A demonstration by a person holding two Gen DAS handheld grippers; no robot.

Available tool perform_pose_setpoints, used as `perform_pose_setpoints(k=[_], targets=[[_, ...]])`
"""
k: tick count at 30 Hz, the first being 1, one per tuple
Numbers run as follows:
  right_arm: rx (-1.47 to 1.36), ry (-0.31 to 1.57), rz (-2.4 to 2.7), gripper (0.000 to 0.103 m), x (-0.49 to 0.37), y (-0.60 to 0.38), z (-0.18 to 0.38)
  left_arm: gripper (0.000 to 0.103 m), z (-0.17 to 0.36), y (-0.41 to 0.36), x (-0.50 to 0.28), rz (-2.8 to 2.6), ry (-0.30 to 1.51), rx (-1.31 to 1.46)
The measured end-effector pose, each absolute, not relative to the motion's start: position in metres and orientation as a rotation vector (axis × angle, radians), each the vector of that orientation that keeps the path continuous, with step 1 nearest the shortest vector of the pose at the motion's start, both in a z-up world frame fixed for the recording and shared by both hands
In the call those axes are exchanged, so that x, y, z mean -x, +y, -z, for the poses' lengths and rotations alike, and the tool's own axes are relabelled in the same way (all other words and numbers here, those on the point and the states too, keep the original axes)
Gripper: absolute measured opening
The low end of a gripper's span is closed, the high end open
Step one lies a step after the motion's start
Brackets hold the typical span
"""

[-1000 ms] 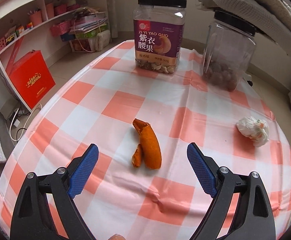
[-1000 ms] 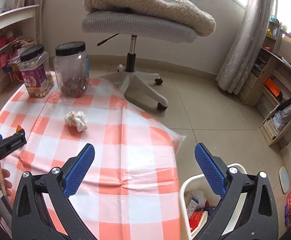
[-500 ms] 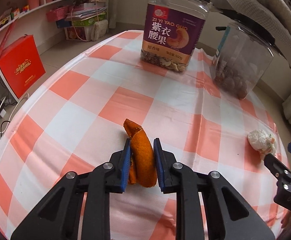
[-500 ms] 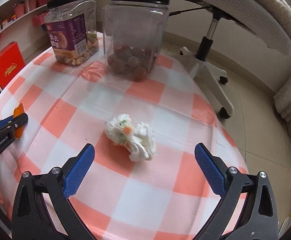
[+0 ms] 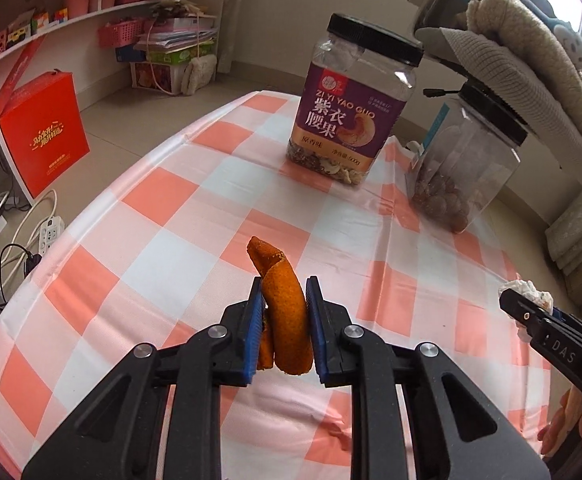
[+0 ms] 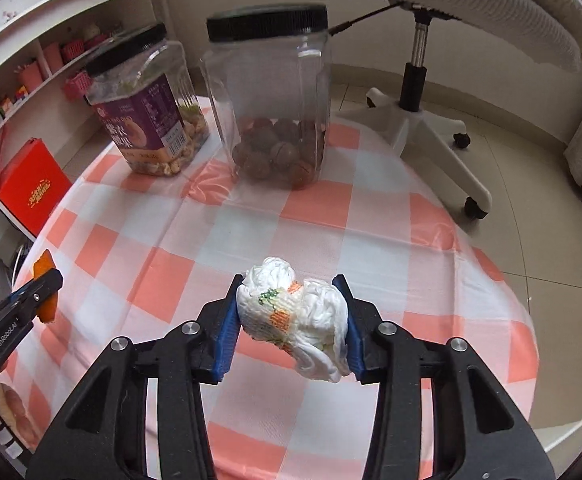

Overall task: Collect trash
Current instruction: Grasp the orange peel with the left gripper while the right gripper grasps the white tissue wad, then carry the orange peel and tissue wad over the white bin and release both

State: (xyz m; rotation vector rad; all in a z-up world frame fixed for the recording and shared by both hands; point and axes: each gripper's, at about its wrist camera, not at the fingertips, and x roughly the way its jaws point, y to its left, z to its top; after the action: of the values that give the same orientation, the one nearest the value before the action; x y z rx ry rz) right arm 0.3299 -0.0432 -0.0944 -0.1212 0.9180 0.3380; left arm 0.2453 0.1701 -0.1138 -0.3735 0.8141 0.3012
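Both pieces of trash are gripped, none binned yet. Left tongs point(image 5: 282, 320) are pinching the orange peel point(image 5: 287, 320) between the blue pads, pressed tight on it; the peel looks lifted just clear of the table point(image 5: 163, 216), on the near side of the cashew jar point(image 5: 351, 108) and well apart from it. Right tongs point(image 6: 291, 320) have just been closing, with the crumpled tissue point(image 6: 295, 316) between them; both pads now touch its sides, so it reads as pinched, though how firm the grip is I cannot tell. The tissue sits in front of the clear nut jar point(image 6: 275, 100), near the table's chair-side edge; whether it is off the cloth yet is unclear. In the left wrist view the right tongs show at the right edge with the tissue at their tips; in the right wrist view the left tongs show at the left edge with the peel. No other loose trash shows on the table; the two jars look like keepers, not trash. A white rim point(image 6: 571, 430) shows past the table's near right corner, possibly a bin, too little of it visible to say. Judgement: pickup about done for both items, carry and drop still to come, so roughly halfway.
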Motion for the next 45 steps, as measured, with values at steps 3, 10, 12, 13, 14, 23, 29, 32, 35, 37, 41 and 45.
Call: perform_pose_setpoints(k=[3, 10, 12, 13, 14, 23, 29, 32, 35, 37, 41, 45], targets=[[0.154, 0.850, -0.309, 0.041, -0.305, -0.047, 0.062, 0.021, 0.096, 0.162, -0.234, -0.294, 0.787, 0.346], [0.133, 0.720, -0.261, 0.041, -0.242, -0.077, -0.002, 0.021, 0.042, 0.138, -0.199, -0.242, 0.716, 0.283], [0.115, 0.700, -0.259, 0.041, -0.228, -0.086, -0.013, 0.021, 0.025, 0.126, -0.185, -0.223, 0.688, 0.250], [0.109, 0.691, -0.258, 0.041, -0.219, -0.090, -0.018, 0.021, 0.017, 0.121, -0.178, -0.208, 0.678, 0.245], [0.106, 0.683, -0.256, 0.041, -0.212, -0.094, -0.022, 0.021, 0.009, 0.117, -0.172, -0.194, 0.671, 0.241], [0.015, 0.612, -0.216, 0.042, -0.151, -0.133, -0.042, 0.021, -0.040, 0.065, -0.119, -0.100, 0.572, 0.104], [0.022, 0.579, -0.140, 0.042, -0.132, -0.164, -0.035, 0.021, -0.039, 0.039, -0.116, -0.039, 0.564, 0.132], [0.011, 0.602, -0.104, 0.042, -0.134, -0.181, -0.027, 0.021, -0.034, 0.030, -0.120, -0.024, 0.575, 0.124], [0.011, 0.602, -0.077, 0.042, -0.134, -0.195, -0.025, 0.021, -0.027, 0.025, -0.125, -0.015, 0.592, 0.128], [0.005, 0.601, -0.061, 0.042, -0.132, -0.201, -0.024, 0.021, -0.023, 0.021, -0.128, -0.007, 0.605, 0.139], [-0.013, 0.613, -0.024, 0.042, -0.130, -0.218, -0.021, 0.021, -0.018, 0.012, -0.131, 0.004, 0.613, 0.135], [-0.023, 0.626, 0.016, 0.042, -0.129, -0.235, -0.019, 0.021, -0.016, 0.002, -0.131, 0.017, 0.614, 0.122]])
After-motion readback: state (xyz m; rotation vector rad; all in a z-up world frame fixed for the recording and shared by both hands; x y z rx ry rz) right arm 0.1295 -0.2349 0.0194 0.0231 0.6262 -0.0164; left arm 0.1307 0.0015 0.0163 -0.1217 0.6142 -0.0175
